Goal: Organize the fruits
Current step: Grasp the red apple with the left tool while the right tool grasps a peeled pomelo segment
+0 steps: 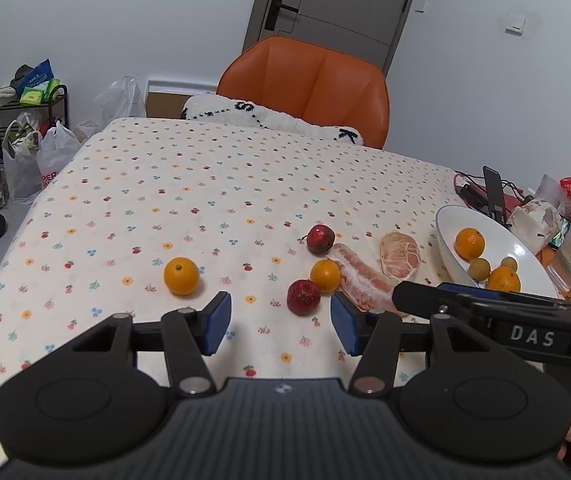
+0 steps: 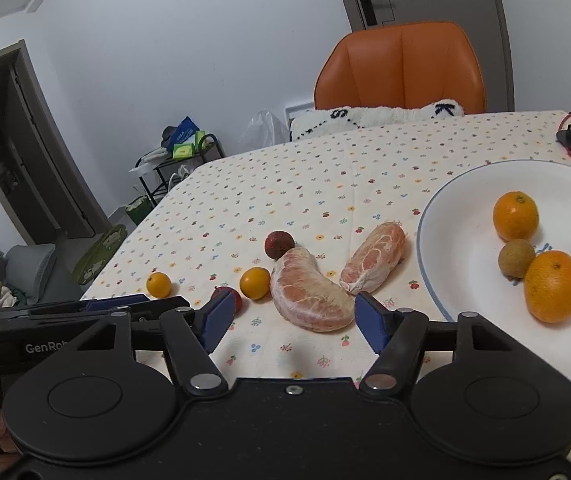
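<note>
Both black two-finger tools hang over the flower-print tablecloth with blue pads spread wide and empty — the left gripper near a dark red round fruit, the right gripper just before a peeled pink pomelo segment. The white ceramic plate at the right holds two oranges and small brown fruits — more fruit lies loose on the cloth.

- The left gripper is held open above the tablecloth.
- A red fruit is seen just beyond its fingertips.
- Two oranges are contained in the white bowl.
</note>
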